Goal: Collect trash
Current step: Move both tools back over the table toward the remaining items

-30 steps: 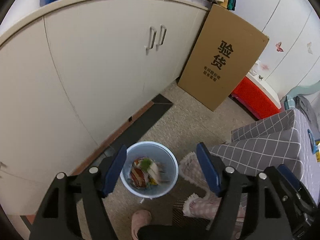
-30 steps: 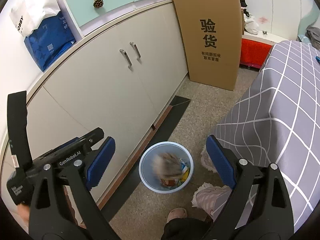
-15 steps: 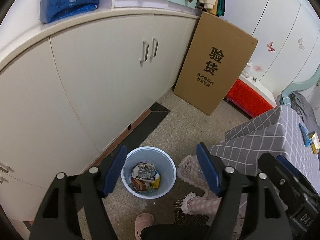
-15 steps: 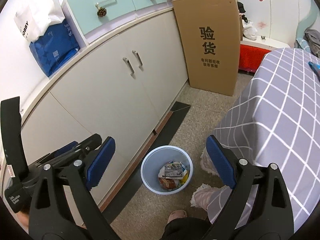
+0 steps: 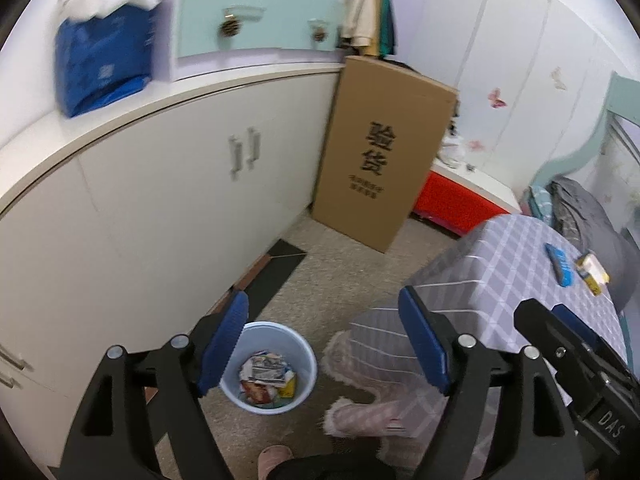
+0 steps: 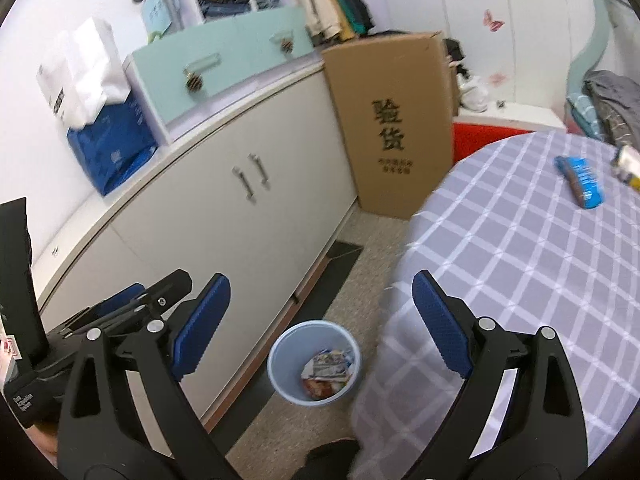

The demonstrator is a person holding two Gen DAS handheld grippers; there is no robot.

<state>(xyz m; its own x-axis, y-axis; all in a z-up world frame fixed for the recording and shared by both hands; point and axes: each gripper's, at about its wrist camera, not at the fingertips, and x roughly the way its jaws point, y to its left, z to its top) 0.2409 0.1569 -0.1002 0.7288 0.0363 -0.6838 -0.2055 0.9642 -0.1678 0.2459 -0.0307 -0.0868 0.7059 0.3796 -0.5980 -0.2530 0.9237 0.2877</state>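
Note:
A light blue bin (image 5: 269, 368) stands on the floor by the cabinets, holding several wrappers (image 5: 267, 376); it also shows in the right wrist view (image 6: 314, 360). A blue wrapper (image 6: 581, 181) and a yellow-white packet (image 6: 629, 163) lie on the checked tablecloth (image 6: 520, 272); both show in the left wrist view, the wrapper (image 5: 561, 263) and the packet (image 5: 593, 276). My left gripper (image 5: 322, 348) is open and empty high above the bin. My right gripper (image 6: 320, 320) is open and empty, above the bin and the table edge.
White cabinets (image 5: 160, 208) run along the left. A tall cardboard box (image 5: 380, 164) leans at their end, with a red box (image 5: 456, 200) beyond. A blue bag (image 5: 104, 64) sits on the counter. The person's slippered feet (image 5: 348, 420) are beside the bin.
Both grippers have risen and tilted up and to the right, so the table top with its wrappers has come into view. A piece of trash dropped into the bin a second ago.

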